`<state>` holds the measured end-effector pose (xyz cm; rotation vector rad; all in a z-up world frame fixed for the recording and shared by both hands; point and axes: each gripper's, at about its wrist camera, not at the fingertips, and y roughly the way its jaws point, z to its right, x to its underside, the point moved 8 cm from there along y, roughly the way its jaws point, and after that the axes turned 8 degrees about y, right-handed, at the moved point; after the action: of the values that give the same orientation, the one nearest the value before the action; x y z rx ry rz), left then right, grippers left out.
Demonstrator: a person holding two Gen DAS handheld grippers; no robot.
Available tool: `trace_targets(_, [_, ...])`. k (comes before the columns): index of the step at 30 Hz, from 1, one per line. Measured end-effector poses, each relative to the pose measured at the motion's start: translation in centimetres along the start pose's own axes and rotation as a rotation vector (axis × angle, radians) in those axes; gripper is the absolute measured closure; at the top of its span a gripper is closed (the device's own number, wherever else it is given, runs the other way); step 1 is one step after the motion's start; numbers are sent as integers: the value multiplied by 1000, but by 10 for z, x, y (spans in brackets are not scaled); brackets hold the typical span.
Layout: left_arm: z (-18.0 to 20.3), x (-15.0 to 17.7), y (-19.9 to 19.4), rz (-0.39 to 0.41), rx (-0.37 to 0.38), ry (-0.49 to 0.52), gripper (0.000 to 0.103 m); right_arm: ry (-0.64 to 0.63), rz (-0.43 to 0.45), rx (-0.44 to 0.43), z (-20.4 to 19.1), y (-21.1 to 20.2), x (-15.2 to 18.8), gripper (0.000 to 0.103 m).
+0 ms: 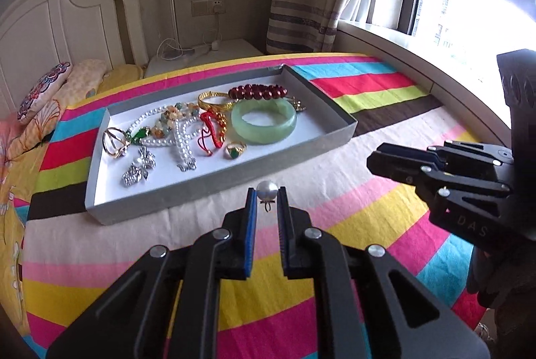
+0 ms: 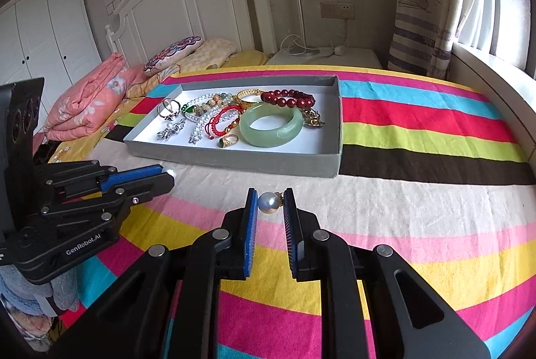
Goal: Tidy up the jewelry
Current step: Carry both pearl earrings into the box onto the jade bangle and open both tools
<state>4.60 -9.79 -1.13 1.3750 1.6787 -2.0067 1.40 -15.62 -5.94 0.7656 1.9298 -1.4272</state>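
Note:
My left gripper (image 1: 267,192) is shut on a white pearl earring (image 1: 267,189), held just above the striped bedspread in front of the grey tray (image 1: 214,188). My right gripper (image 2: 270,193) is shut on a second pearl earring (image 2: 268,202) with a gold fitting, also short of the tray (image 2: 234,159). Each gripper shows in the other's view: the right one (image 1: 372,158) at the right, the left one (image 2: 169,173) at the left. In the tray lie a jade bangle (image 1: 264,121) (image 2: 275,123), a dark red bead bracelet (image 1: 258,91), a gold bangle (image 1: 214,101), pearl strands, rings and a silver brooch (image 1: 139,166).
The tray sits on a bed with a bright striped cover (image 2: 418,137). A folded pink quilt (image 2: 90,97) and pillows (image 2: 174,52) lie by the white headboard. Behind stand a nightstand (image 2: 328,57) with cables, a curtain (image 2: 425,34) and a window sill (image 1: 435,57).

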Motion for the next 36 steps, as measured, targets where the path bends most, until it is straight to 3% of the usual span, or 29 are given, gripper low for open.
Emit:
trace_targets(17, [-14,-59,19,36,33,-72,92,-105,78,38,-7,26,-46,87])
trace_targets(23, [-28,-74,52,-3,102,-141,92,-140,51,29,-10,54,-60,87])
trace_targets(36, [-37,-86,88,-37,130,-226,91,-162,13,20,-20,88,-64,86])
